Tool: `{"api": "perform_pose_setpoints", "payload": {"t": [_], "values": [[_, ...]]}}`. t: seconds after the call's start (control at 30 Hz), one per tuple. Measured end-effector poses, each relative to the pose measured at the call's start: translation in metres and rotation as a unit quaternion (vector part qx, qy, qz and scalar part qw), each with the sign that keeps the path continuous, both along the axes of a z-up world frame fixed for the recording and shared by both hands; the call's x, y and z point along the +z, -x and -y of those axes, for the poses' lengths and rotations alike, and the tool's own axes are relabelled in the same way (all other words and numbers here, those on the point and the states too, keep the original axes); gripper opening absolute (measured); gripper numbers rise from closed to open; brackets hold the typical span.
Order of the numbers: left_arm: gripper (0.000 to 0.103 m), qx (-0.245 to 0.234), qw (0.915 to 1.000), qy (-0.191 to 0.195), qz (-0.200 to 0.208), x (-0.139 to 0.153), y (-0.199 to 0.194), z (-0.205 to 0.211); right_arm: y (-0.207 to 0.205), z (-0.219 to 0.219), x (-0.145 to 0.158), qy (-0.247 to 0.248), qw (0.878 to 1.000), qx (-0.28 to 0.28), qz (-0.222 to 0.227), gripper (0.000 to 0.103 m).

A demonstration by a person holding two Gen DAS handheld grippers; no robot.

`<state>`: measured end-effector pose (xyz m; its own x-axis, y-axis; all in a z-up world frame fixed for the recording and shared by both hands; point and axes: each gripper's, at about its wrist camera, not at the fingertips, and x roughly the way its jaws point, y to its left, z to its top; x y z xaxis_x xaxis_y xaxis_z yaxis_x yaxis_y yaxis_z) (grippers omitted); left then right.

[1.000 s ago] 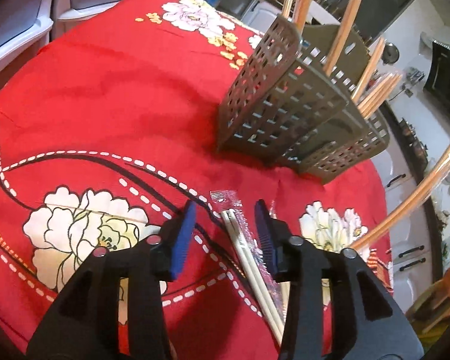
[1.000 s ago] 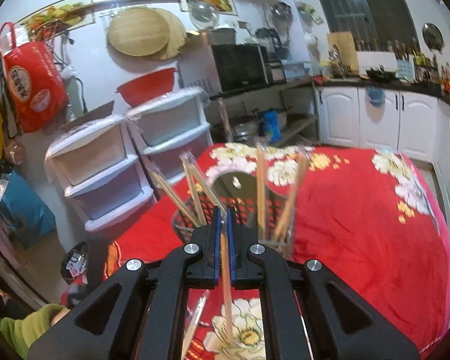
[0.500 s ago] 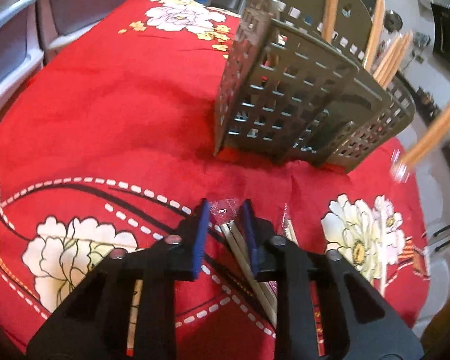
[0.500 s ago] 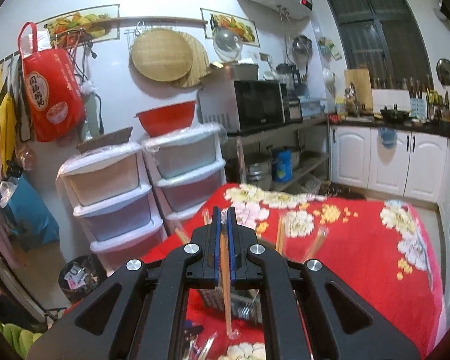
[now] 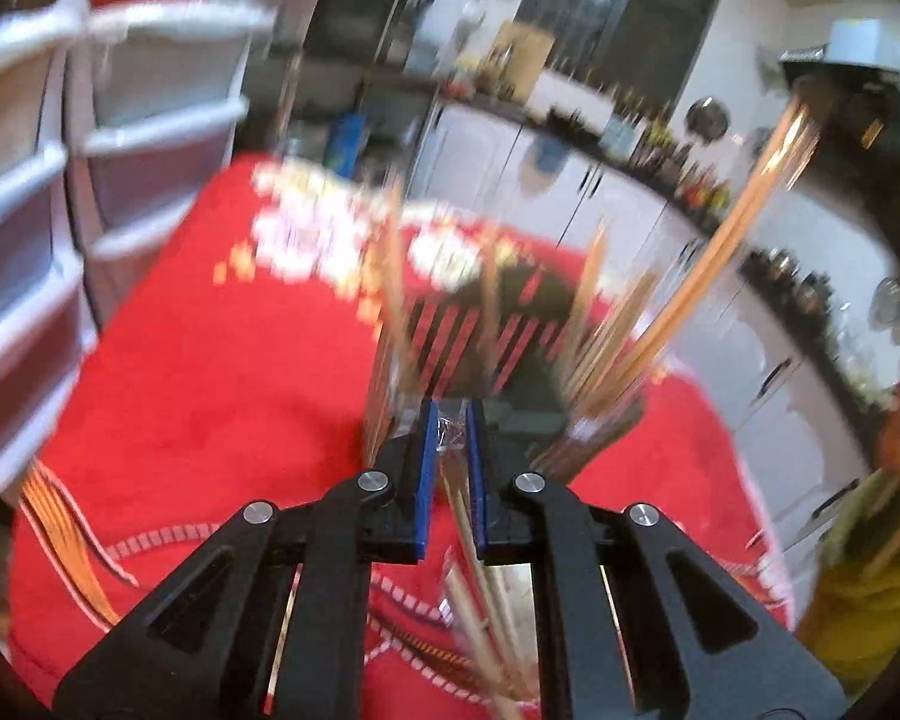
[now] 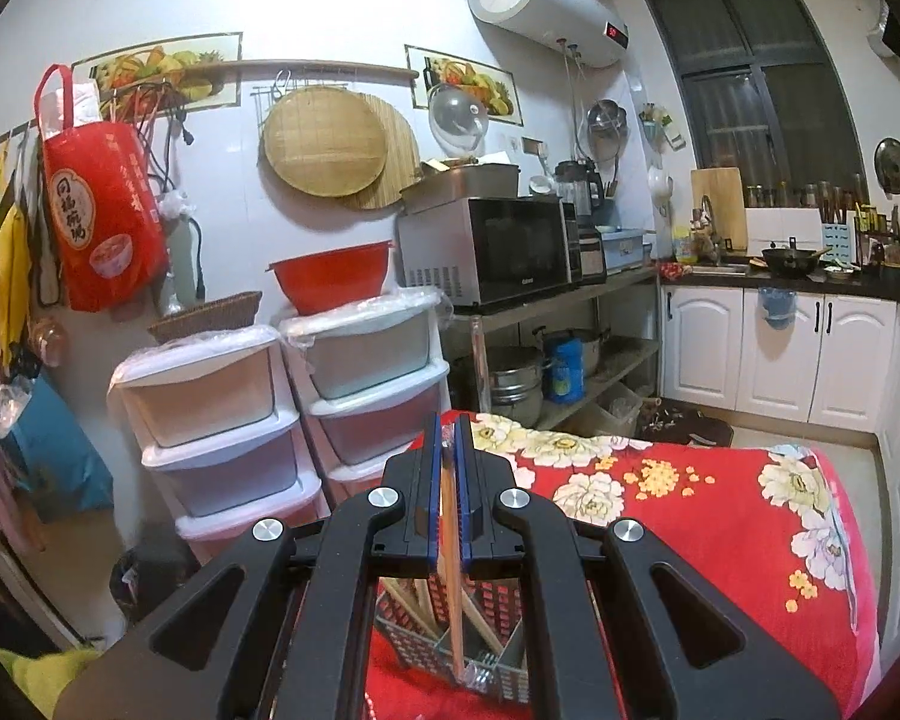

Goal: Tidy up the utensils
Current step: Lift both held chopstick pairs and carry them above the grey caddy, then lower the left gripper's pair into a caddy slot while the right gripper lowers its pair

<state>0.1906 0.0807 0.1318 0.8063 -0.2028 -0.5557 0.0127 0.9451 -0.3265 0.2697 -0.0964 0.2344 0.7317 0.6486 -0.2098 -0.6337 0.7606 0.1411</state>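
Covering the table [image 6: 738, 516] is a red cloth with white peonies, in a kitchen with white plastic drawers [image 6: 210, 420], woven trays, a microwave [image 6: 486, 249] and a red bag [image 6: 99, 210] with Chinese writing. The right gripper [image 6: 448, 438] fingers clamp wrapped wooden chopsticks [image 6: 453, 588] upright over the grey perforated basket [image 6: 486, 660]. The left gripper [image 5: 452, 426] fingers pinch a crinkly clear-wrapped pair [image 5: 468, 534], blurred.

Left tongs [image 5: 451, 420] clamped narrow, aimed forward; right tongs [image 6: 448, 438] clamped, held high.
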Motion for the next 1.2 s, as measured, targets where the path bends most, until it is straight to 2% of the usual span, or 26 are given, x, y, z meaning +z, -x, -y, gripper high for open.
{"api": "perform_pose_setpoints", "payload": {"t": [0.1,0.27,0.63,0.9,1.2], "values": [[0.004,0.009,0.999,-0.013,0.041,0.037,-0.001,-0.003,-0.003,0.001,0.006,-0.006,1.0,-0.004,0.006,0.004],[0.001,0.029,0.9943,-0.036,0.096,0.082,-0.012,-0.004,-0.008,0.004,0.016,-0.019,1.0,-0.01,0.016,0.004],[0.0,0.029,0.9853,-0.041,0.163,0.14,-0.032,0.005,-0.027,0.002,0.021,-0.022,0.999,-0.015,0.02,0.004],[0.0,0.016,0.984,-0.045,0.172,0.147,-0.052,0.015,-0.048,-0.005,0.009,-0.017,1.0,-0.013,0.004,0.004],[0.0,0.012,0.9891,-0.04,0.141,0.108,-0.073,0.013,-0.067,-0.017,-0.02,-0.01,0.999,-0.006,-0.033,0.005]]}}
